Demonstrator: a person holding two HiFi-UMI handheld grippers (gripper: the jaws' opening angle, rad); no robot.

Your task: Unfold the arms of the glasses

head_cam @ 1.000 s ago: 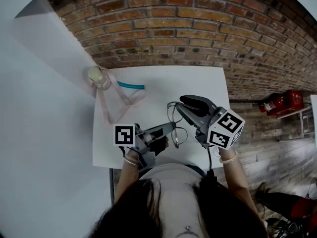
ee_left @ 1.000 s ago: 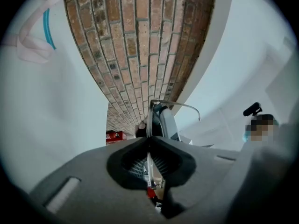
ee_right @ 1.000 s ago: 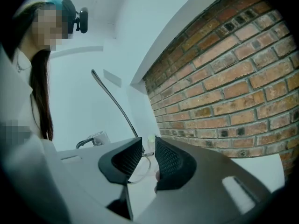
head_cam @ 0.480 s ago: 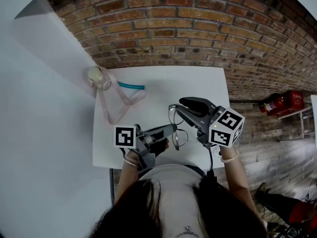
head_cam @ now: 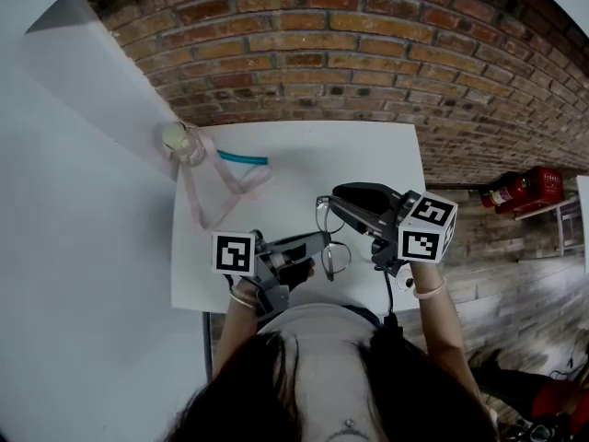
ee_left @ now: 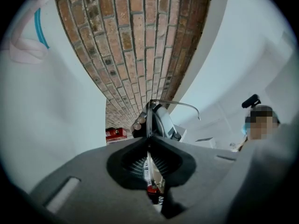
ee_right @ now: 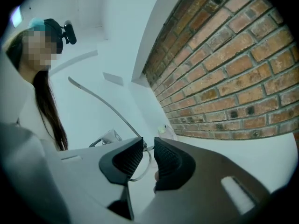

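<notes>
You are holding the glasses (head_cam: 333, 254) in the air over the near part of the white table (head_cam: 276, 187), just in front of your body. Your left gripper (ee_left: 148, 146) is clamping one lens edge-on, with its jaws pressed together on it. Your right gripper (ee_right: 149, 141) is reaching to the hinge from the other side. Its jaws have just been closing and are standing a little apart, with the thin frame wire between them. The pads seem not to be pressing it, though this is hard to see. One arm (ee_right: 100, 101) is sticking out from the frame.
</notes>
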